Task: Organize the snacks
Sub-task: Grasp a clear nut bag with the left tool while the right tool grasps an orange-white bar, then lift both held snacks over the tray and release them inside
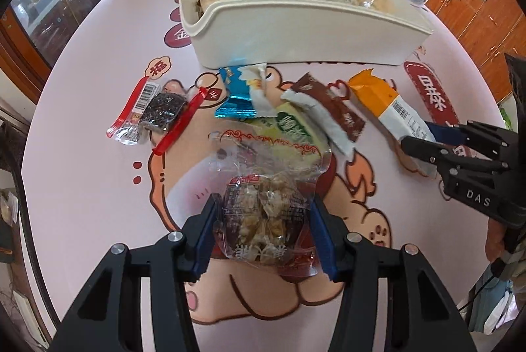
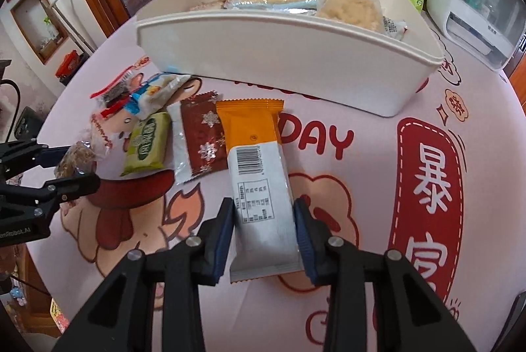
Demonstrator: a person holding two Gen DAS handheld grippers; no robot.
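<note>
Left gripper (image 1: pixel 263 237) low at 6 o'clock, fingers clamping clear nut packet (image 1: pixel 263 214). Right gripper (image 2: pixel 264 237) level over surface (image 2: pixel 361 302), fingers pinching orange bar (image 2: pixel 259 174); bin (image 2: pixel 279 62) at 12.

- The black, angular left gripper (image 1: pixel 263 233) is built from open triangular frames; its fingers carry ribbed blue pads (image 1: pixel 203 240).
- Round silver screw heads (image 1: pixel 175 236) are set at the joints.
- The matching black right gripper (image 2: pixel 263 237) is marked "DAS" in white, seen in the left wrist view.
</note>
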